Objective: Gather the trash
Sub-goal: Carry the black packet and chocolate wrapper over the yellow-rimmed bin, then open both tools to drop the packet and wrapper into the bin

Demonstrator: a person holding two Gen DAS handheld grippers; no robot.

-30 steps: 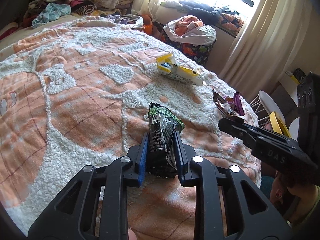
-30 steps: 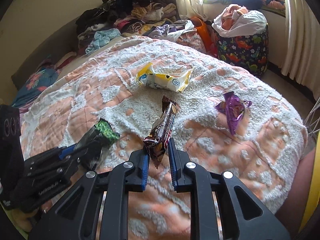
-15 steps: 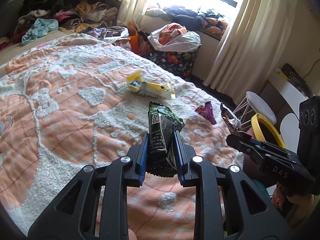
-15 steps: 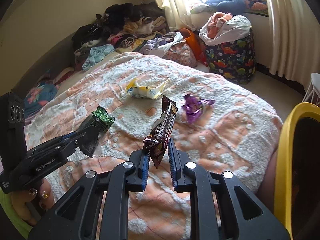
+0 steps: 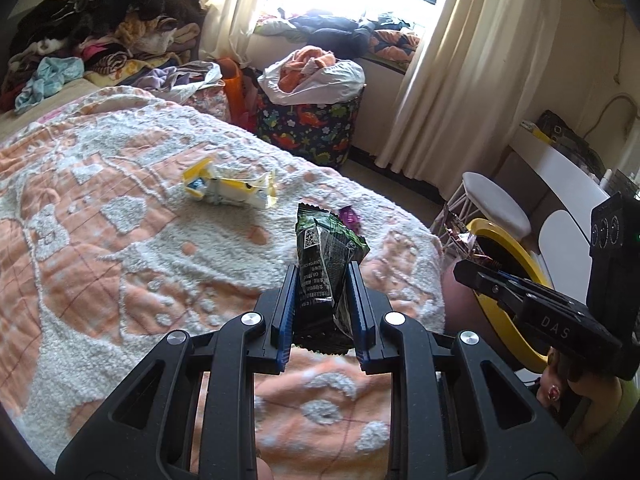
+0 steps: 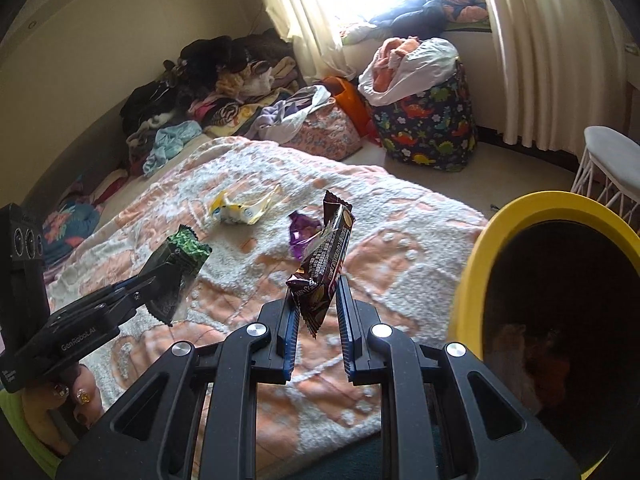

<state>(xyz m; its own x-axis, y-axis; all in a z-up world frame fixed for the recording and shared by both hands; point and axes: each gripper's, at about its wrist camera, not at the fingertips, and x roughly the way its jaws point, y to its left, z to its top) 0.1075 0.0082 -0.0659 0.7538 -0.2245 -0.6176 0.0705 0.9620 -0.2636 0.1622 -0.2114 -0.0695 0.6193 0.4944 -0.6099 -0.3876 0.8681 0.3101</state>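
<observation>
Two wrappers are held up above the bed. The left gripper (image 5: 322, 300) has its jaws clamped on a crumpled dark green foil wrapper (image 5: 324, 256), and the right gripper (image 6: 317, 312) has its jaws pressed on a brown chocolate-bar wrapper (image 6: 326, 256). On the orange and white tufted bedspread (image 6: 400, 248) lie a yellow and white crushed packet (image 6: 240, 210) at 11 o'clock and a purple foil wrapper (image 6: 301, 232) just behind the brown one. The yellow-rimmed round bin (image 6: 476, 264) stands at 3 o'clock — close beside the right gripper.
</observation>
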